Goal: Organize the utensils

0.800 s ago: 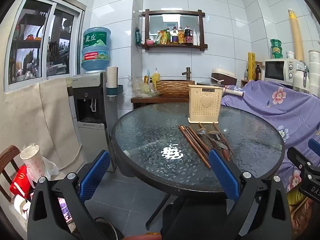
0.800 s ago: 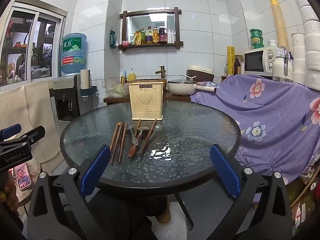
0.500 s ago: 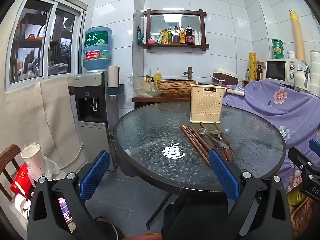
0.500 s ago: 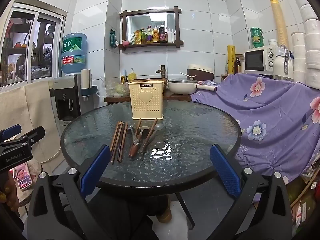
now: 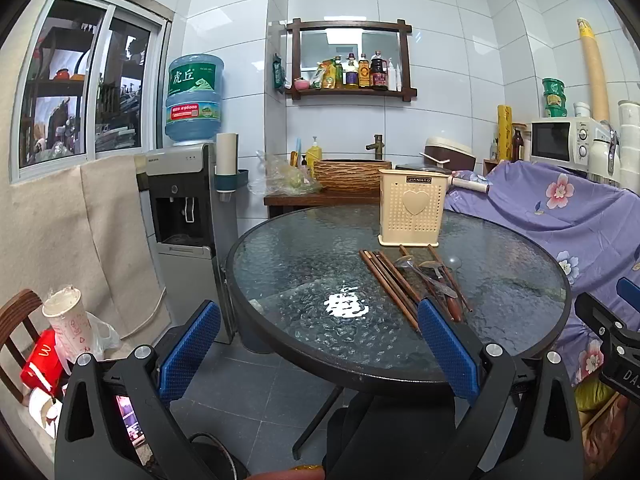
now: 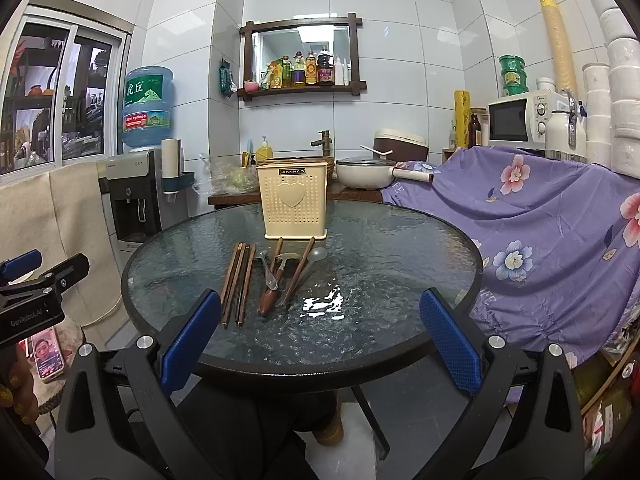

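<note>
Brown chopsticks (image 6: 238, 286) lie side by side on the round glass table (image 6: 400, 248), with spoons (image 6: 276, 276) just to their right. A cream perforated utensil holder (image 6: 292, 204) with a heart stands upright behind them. The left wrist view shows the chopsticks (image 5: 388, 284), the spoons (image 5: 436, 280) and the holder (image 5: 412, 212). My left gripper (image 5: 320, 344) is open and empty, off the table's near left edge. My right gripper (image 6: 320, 336) is open and empty, at the near edge in front of the utensils.
A water dispenser (image 5: 184, 208) stands left of the table. A purple flowered cloth (image 6: 540, 232) covers furniture on the right. A counter with a basket sink (image 5: 344, 176) and a white pan (image 6: 364, 178) lies behind. A chair with bags (image 5: 48, 344) sits at far left.
Both grippers have drifted slightly; the view of the table has shifted a little. Nothing on the table has moved.
</note>
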{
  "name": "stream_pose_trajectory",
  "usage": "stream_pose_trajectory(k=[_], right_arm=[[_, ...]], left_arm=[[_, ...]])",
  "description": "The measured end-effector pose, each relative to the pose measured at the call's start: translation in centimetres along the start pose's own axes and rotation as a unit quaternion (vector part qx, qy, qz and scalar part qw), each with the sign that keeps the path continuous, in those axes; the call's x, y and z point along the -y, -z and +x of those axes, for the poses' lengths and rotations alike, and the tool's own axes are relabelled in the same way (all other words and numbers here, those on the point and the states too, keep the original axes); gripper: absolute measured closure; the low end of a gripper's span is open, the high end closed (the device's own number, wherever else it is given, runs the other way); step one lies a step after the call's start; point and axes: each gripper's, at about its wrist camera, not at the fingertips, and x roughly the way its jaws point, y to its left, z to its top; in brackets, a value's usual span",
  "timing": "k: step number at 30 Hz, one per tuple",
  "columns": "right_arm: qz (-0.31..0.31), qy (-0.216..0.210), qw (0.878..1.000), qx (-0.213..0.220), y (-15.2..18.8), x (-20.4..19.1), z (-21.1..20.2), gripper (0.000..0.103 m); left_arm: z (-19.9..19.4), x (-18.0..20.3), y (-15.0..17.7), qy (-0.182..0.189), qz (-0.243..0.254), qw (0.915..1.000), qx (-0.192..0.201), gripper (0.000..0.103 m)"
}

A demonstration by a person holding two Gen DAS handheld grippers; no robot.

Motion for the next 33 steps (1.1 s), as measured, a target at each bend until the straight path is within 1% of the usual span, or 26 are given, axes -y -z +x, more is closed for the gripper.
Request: stream_pose_trajectory(k=[33], right_arm=[[-0.001, -0.001, 1.0, -0.001, 0.11, -0.21, 0.21, 0.005]], left_arm=[[-0.11, 0.1, 0.12, 0.0, 0.002, 1.0, -0.001, 0.006]])
